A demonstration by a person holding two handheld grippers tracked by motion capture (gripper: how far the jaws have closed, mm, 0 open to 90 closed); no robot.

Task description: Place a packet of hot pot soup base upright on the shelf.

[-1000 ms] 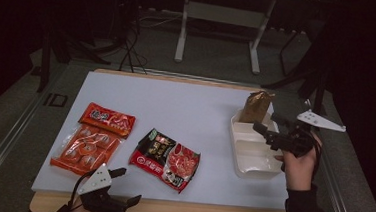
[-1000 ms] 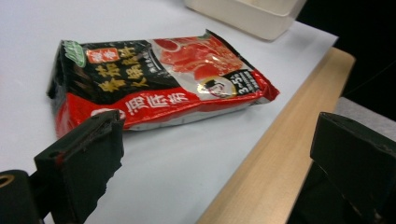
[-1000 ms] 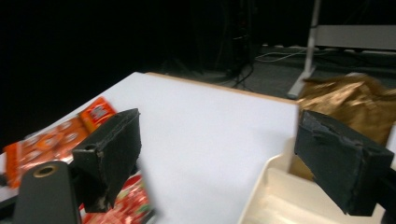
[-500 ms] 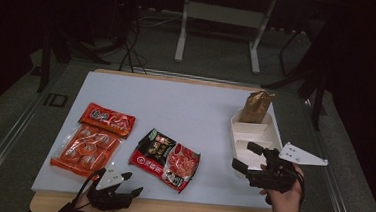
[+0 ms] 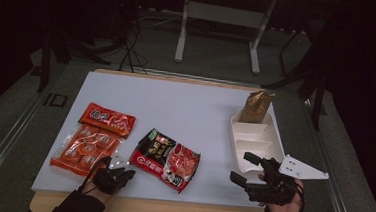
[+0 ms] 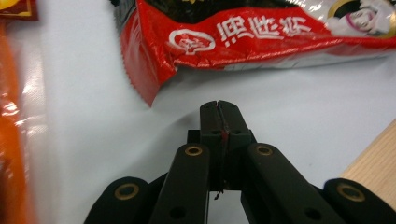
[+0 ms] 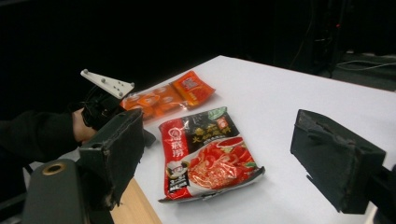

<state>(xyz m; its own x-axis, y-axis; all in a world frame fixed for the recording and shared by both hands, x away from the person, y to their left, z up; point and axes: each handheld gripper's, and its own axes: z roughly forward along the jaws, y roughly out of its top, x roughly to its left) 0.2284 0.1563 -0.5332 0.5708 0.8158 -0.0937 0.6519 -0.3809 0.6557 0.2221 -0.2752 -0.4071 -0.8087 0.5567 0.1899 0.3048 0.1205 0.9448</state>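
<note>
1. Your left gripper (image 5: 121, 174) sits at the high view's lower left; its jaws have just closed and meet on nothing.
2. The left gripper view shows their tips just short of the red-and-black foil noodle packet (image 6: 261, 35) on the white desk (image 6: 303, 112).
3. Your right gripper (image 7: 219, 154) has its jaws spread wide, the packet centre frame.

Red-and-black glossy plastic food packet (image 5: 166, 159) lies flat, sealed, slightly crumpled, askew on the white table (image 5: 191, 106), near its front edge, serrated end seam toward the front-left corner.
</note>
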